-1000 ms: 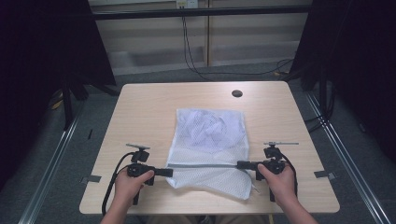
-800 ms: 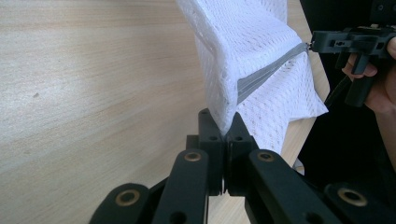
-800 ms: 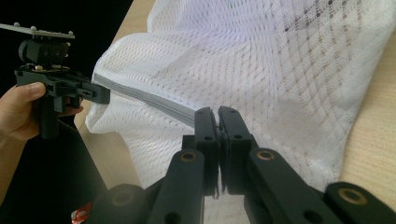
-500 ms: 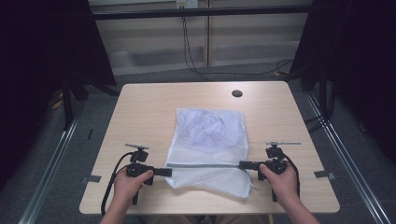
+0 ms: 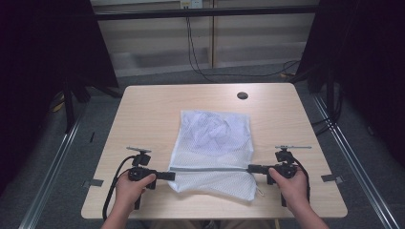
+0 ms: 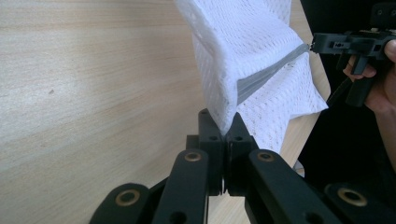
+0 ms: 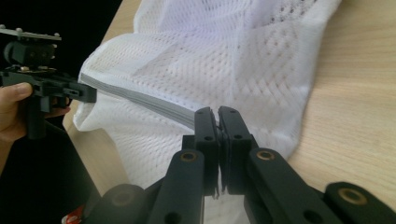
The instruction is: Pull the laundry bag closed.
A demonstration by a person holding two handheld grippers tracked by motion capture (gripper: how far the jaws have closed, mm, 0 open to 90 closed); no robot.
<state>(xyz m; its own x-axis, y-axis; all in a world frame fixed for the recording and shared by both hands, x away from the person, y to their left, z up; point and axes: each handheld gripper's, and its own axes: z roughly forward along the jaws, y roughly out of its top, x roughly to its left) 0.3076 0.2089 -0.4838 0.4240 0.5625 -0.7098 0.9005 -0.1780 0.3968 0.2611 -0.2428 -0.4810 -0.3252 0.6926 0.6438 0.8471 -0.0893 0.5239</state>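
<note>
A white mesh laundry bag (image 5: 213,143) with a grey zipper band (image 5: 210,169) lies on the wooden table (image 5: 143,114), something white bundled inside it. My left gripper (image 5: 170,175) is shut on the bag's left end of the zipper edge; in the left gripper view the mesh bag (image 6: 243,51) rises from between the closed jaws. My right gripper (image 5: 251,168) is shut on the right end; the right gripper view shows the zipper band (image 7: 140,98) running from its jaws to the other gripper (image 7: 70,91). The band is stretched straight between both grippers.
A dark round hole (image 5: 242,95) sits near the table's far right edge. Bare tabletop lies to the left, right and behind the bag. Dark curtains and cables stand beyond the table. A person's hands (image 5: 129,188) hold both grippers near the front edge.
Both grippers have drawn slightly apart, the right one moving a little to the right, and the zipper edge is pulled tauter. The bag has barely shifted.
</note>
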